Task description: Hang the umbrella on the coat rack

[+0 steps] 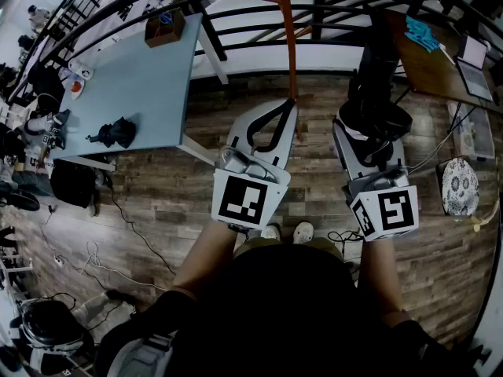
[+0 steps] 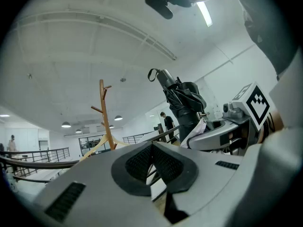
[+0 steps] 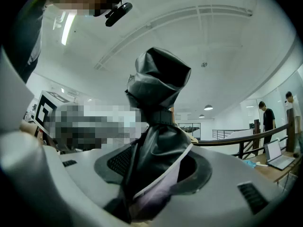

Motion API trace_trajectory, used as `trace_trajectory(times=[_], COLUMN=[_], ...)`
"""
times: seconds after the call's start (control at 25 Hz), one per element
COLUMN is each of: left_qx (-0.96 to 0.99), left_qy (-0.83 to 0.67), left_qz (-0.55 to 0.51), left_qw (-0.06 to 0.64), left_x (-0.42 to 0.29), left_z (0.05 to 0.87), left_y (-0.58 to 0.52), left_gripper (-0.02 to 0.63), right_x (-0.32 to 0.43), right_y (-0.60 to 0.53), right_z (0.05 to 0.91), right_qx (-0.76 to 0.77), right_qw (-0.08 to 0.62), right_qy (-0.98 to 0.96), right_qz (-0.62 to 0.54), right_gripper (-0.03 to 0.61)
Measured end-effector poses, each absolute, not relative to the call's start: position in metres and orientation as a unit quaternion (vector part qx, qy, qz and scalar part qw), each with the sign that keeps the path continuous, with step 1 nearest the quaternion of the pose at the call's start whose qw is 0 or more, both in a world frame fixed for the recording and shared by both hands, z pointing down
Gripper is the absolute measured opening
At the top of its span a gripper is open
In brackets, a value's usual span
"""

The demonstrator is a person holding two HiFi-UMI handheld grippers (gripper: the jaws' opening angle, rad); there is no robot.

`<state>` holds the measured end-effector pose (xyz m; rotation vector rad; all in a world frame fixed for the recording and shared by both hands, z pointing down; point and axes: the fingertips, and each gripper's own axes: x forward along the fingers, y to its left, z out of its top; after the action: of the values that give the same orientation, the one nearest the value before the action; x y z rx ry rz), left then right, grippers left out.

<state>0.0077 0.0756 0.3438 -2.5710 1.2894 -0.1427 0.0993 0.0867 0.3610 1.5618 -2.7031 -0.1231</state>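
Wooden floor with a pale blue table (image 1: pixel 141 77) standing at the left, carrying a brown box (image 1: pixel 165 28) and a dark crumpled item (image 1: pixel 116 132). A black railing (image 1: pixel 259 10) is running across the far side, and a wooden desk (image 1: pixel 428 65) with a laptop (image 1: pixel 476 63) is sitting at the right. The coat rack (image 1: pixel 291 38) is rising just in front of the railing, directly ahead of the left gripper (image 1: pixel 277 112), whose jaws are meeting at the tips with nothing between them. The right gripper (image 1: pixel 363 132) is clamping its jaws on the folded black umbrella (image 1: pixel 380 69), which is standing upright out of the grip, its white-edged lower fabric bunching between the pads. The umbrella is sitting to the right of the rack's pole, apart from it and on none of its pegs.
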Motion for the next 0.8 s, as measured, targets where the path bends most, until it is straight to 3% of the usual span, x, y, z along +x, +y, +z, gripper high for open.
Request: trace_trajectory(times=[0.8], left_qx=[-0.887], left_qy=[0.439], left_qz=[-0.04], left_qw=[0.137], left_x=[-0.006], left_z=[0.339], left_y=[0.071], left_gripper=[0.011], right_x=[0.087], right_y=[0.085], right_z=[0.362], right_qx=[0.503], right_qw=[0.006], right_qy=[-0.863], right_qz=[-0.036], right_gripper=[0.239])
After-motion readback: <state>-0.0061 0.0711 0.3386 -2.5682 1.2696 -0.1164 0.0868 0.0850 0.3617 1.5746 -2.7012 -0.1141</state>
